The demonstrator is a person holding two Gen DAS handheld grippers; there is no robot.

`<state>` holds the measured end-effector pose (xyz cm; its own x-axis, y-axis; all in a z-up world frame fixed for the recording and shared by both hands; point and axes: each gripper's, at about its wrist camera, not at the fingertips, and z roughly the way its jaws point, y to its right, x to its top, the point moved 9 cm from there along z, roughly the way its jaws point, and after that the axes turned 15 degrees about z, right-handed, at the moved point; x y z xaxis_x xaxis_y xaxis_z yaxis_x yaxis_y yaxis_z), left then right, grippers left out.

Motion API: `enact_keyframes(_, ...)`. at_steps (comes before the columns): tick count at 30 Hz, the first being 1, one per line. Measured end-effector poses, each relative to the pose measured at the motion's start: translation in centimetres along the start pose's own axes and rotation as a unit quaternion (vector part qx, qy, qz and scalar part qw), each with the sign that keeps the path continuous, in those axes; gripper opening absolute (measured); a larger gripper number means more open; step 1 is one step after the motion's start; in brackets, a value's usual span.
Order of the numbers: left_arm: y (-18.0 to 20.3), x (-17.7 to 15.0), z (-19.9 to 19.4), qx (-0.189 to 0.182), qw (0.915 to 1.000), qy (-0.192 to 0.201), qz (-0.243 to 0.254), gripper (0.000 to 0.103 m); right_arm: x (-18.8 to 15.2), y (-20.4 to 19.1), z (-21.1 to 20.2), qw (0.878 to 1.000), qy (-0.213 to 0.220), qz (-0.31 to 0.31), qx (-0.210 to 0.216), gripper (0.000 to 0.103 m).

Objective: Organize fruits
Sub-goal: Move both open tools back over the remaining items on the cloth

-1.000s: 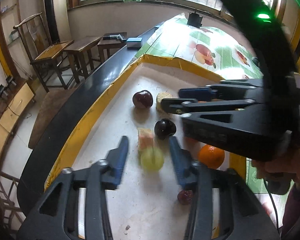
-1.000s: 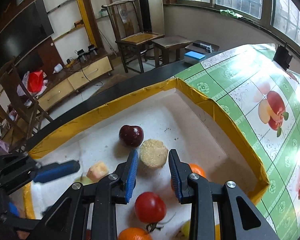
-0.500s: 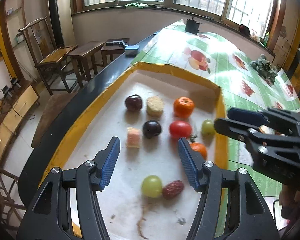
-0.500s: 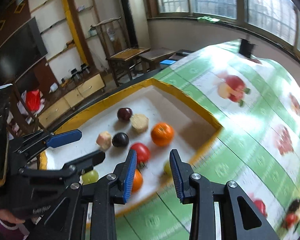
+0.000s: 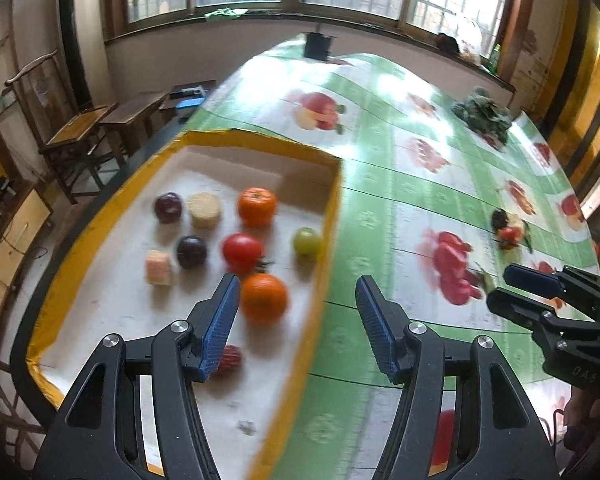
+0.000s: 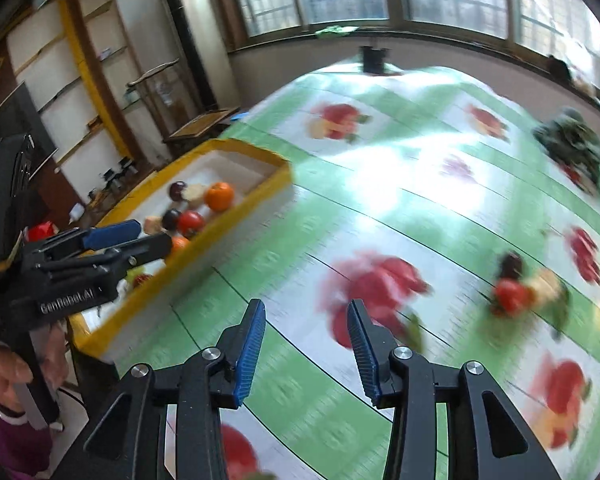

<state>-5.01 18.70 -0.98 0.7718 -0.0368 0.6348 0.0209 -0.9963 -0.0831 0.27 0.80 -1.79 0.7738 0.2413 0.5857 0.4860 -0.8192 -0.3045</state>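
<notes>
Left gripper (image 5: pixel 296 322): jaws about half open, opened wider within the last second and then steady, with nothing between the pads. A second ago a green grape sat between them; now seen only bare tray wall and green cloth in the gap. Just past the left pad, an orange (image 5: pixel 263 298); further ahead on that side the tomato (image 5: pixel 242 251), a green grape (image 5: pixel 307 240), two dark plums and a pale round piece, all resting inside the yellow-rimmed tray (image 5: pixel 332 216).

Right gripper (image 6: pixel 305 340): jaws moderately open, just been opening, empty. A second ago above the tray with the pale round piece ahead of the pads; now swung away over the fruit-print tablecloth (image 6: pixel 400 208), tray far off to the left.

Ahead and right of the right jaws, well apart, a small blurred heap of loose fruit (image 6: pixel 516 288): something red, something dark, something pale. Probably the next pick; deliveries to the tray apparently finished for both hands.
</notes>
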Motion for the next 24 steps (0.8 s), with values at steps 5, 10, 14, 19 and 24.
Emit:
enact_keyframes(5, 3.0, 0.3, 0.2, -0.019, 0.9995, -0.005, 0.024, 0.06, -1.7, 4.4, -2.2, 0.999, 0.002, 0.026, -0.025, 0.042)
enact_keyframes(10, 6.0, 0.7, 0.8, -0.035, 0.9981, -0.015, 0.048, 0.06, -2.8, 8.3, -3.6, 0.997, 0.008, 0.059, -0.039, 0.042)
enact_keyframes(14, 8.6, 1.5, 1.5, -0.056, 0.9959, -0.018, 0.069, 0.06, -3.2, 11.5, -4.8, 0.995, 0.017, 0.086, -0.052, 0.042)
enact_keyframes(19, 12.7, 2.8, 2.9, -0.101, 0.99, -0.023, 0.097, 0.06, -2.6, 13.9, -5.6, 0.992, 0.026, 0.108, -0.06, 0.042)
enact_keyframes(24, 17.1, 4.6, 4.2, -0.154, 0.9776, -0.021, 0.142, 0.06, -2.5, 15.6, -5.8, 0.99, 0.028, 0.12, -0.067, 0.042)
